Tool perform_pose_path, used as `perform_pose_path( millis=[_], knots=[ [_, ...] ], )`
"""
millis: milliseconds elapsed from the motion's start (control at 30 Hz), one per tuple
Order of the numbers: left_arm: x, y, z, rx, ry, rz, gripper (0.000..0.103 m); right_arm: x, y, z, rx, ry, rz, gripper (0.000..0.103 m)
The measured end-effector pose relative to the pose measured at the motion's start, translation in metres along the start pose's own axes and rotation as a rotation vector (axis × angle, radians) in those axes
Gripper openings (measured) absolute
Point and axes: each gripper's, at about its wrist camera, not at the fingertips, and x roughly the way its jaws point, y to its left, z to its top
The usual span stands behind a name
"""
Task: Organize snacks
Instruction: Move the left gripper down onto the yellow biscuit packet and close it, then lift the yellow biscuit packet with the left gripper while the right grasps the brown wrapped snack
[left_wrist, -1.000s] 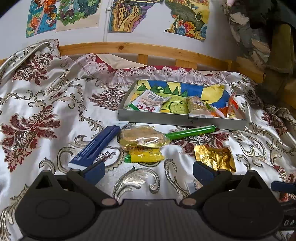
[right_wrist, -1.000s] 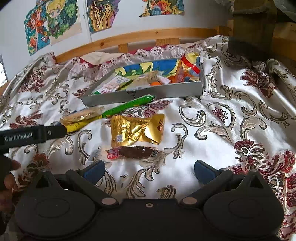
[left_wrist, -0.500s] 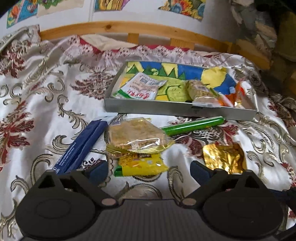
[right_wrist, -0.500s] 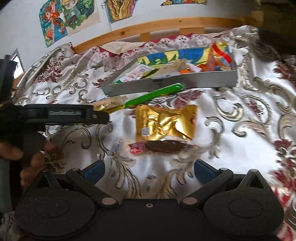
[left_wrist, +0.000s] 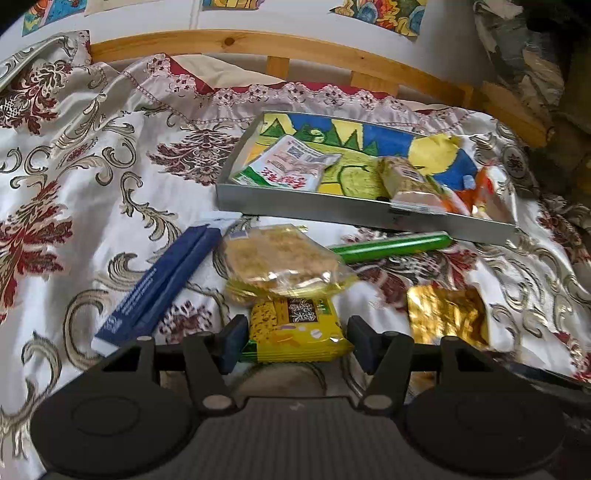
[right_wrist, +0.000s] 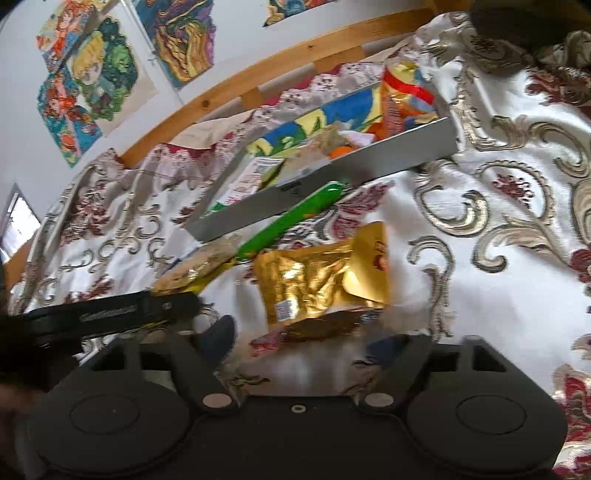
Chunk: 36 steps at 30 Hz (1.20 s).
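Observation:
My left gripper (left_wrist: 297, 343) is open, its fingers on either side of a yellow snack packet (left_wrist: 295, 328) on the bedspread. Above it lie a clear bag of crackers (left_wrist: 280, 262), a green stick (left_wrist: 391, 245), a blue box (left_wrist: 162, 284) and a gold pouch (left_wrist: 445, 315). The grey tray (left_wrist: 332, 208) holds several snacks. My right gripper (right_wrist: 306, 339) is open around a dark red bar (right_wrist: 317, 330) just below the gold pouch (right_wrist: 321, 273). The left gripper's body (right_wrist: 110, 314) shows at the left of the right wrist view.
The tray (right_wrist: 369, 162) sits far on the patterned bedspread (right_wrist: 498, 229), with a wooden bed rail (left_wrist: 258, 46) behind it. Piled clothes (left_wrist: 532, 66) stand at the far right.
Both grippers moved forward and down. The left now straddles the yellow packet; the right, tilted, straddles the dark red bar. Both jaw gaps have narrowed.

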Motion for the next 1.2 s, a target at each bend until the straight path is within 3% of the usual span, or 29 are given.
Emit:
perform_pose_path(
  millis=[200,300,567,667,833,1067,1200],
  knots=[
    [-0.02,-0.007,-0.016,-0.02,0.02,-0.02,0.063,-0.005,0.002,-0.003,-0.013,-0.001,-0.033,0.044],
    [-0.027,-0.01,-0.027,-0.032,0.038,-0.024,0.064,-0.009,0.002,-0.003,-0.009,0.0,-0.018,0.041],
    [-0.034,-0.009,-0.044,-0.058,0.08,-0.027,0.065,-0.026,0.002,-0.01,0.004,0.038,-0.003,0.043],
    [-0.033,-0.004,-0.042,-0.088,0.067,-0.029,0.076,-0.023,0.002,-0.012,0.013,0.047,0.01,0.053],
    [-0.019,0.007,-0.038,-0.165,0.098,-0.062,0.077,-0.015,0.006,-0.013,-0.01,0.025,0.031,0.064],
    [-0.011,0.01,-0.036,-0.197,0.101,-0.068,0.077,-0.006,0.0,-0.012,0.011,-0.005,0.062,0.063],
    [-0.01,0.007,-0.035,-0.179,0.113,-0.04,0.065,-0.002,0.001,-0.011,0.006,0.008,0.038,0.046]
  ],
)
